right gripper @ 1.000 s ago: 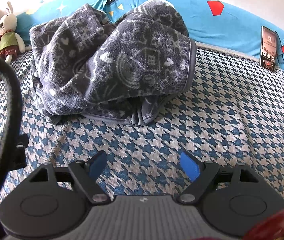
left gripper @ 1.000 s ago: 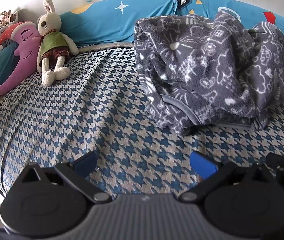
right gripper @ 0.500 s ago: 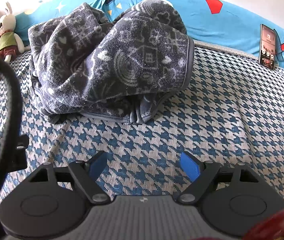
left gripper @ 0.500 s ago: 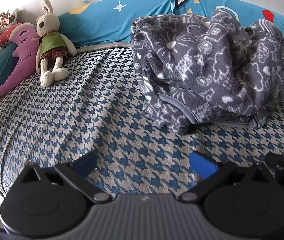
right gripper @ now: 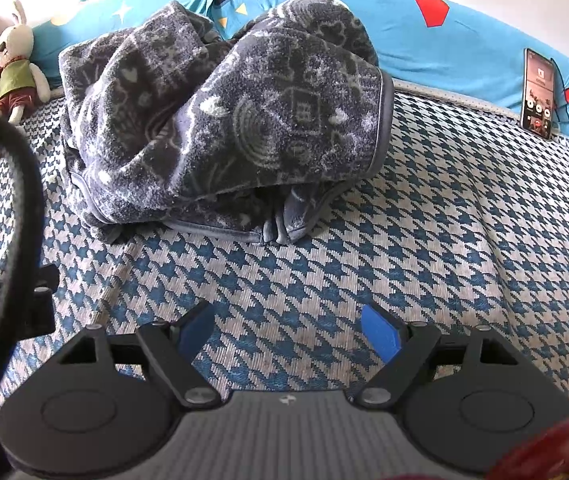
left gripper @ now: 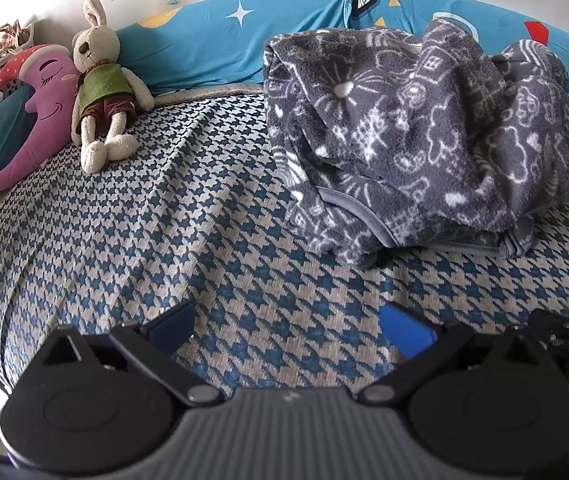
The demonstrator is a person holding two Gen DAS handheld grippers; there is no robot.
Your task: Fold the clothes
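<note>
I see the gray fleece garment [left gripper: 424, 148] bunched up on the bed [left gripper: 164, 216], at one o'clock from my left tongs [left gripper: 286, 328] and eleven o'clock from my right tongs [right gripper: 288, 330]. Both tongs gape wide, holding nothing.

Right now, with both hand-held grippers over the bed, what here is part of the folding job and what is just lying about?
Part of the job:
- grey patterned fleece garment, crumpled in a heap
- left hand-held gripper, open
- right hand-held gripper, open
- houndstooth bed cover, the work surface

Lying about:
- rabbit plush
- purple moon pillow
- phone leaning on the blue bolster
</note>
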